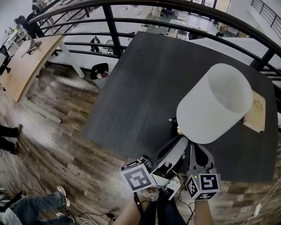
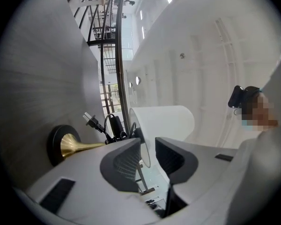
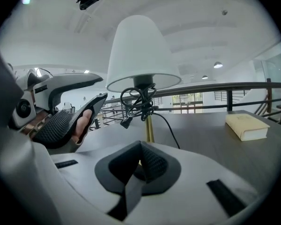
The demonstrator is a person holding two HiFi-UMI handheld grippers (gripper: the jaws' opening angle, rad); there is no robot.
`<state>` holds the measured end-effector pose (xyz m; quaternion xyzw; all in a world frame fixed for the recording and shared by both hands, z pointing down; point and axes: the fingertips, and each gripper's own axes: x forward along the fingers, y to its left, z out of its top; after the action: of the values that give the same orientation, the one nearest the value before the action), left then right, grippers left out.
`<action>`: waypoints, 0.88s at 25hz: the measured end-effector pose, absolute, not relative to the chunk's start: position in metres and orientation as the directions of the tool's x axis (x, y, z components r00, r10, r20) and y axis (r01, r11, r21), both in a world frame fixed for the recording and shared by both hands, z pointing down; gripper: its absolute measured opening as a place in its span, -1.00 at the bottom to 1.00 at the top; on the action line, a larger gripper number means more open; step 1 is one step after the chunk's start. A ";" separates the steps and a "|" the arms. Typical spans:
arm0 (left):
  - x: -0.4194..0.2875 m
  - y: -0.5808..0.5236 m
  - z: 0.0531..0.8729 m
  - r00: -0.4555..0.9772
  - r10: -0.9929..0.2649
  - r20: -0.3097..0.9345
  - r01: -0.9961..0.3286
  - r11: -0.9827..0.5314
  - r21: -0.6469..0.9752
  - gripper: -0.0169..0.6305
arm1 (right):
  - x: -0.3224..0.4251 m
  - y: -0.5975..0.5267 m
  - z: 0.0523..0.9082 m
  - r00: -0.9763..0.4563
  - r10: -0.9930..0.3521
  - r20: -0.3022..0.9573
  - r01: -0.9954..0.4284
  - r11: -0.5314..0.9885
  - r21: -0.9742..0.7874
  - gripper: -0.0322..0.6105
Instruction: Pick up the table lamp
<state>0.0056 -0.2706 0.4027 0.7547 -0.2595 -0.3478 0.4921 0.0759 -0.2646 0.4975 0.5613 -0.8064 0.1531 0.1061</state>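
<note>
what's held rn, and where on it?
Left hand-held gripper: open, nothing. Right hand-held gripper: shut by the table lamp's brass stem; grip can't be confirmed.

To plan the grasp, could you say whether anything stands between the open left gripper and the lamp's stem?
Only the bundled cord, hanging under the shade round the brass stem, toward the left gripper; lower down the stem looks clear.

White lampshade (image 1: 215,104), brass stem (image 3: 150,128), dark grey table (image 1: 145,88)
</note>
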 end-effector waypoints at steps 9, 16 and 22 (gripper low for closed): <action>0.014 -0.276 0.405 0.635 -0.715 -0.291 -0.014 -0.387 0.922 -0.52 | 0.078 -0.272 0.501 -0.347 -0.874 0.340 -0.938 0.319 -0.136 -0.91; 0.011 -0.275 0.398 0.632 -0.698 -0.338 0.022 -0.419 0.908 -0.52 | 0.077 -0.273 0.502 -0.350 -0.872 0.342 -0.937 0.323 -0.136 -0.91; 0.012 -0.279 0.399 0.619 -0.702 -0.353 0.050 -0.413 0.909 -0.51 | 0.074 -0.273 0.505 -0.361 -0.866 0.348 -0.933 0.334 -0.137 -0.91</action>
<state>0.0124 -0.2785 0.3990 0.7505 -0.2173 -0.3787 0.4961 0.0743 -0.2729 0.5053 0.5553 -0.8096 0.1575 0.1066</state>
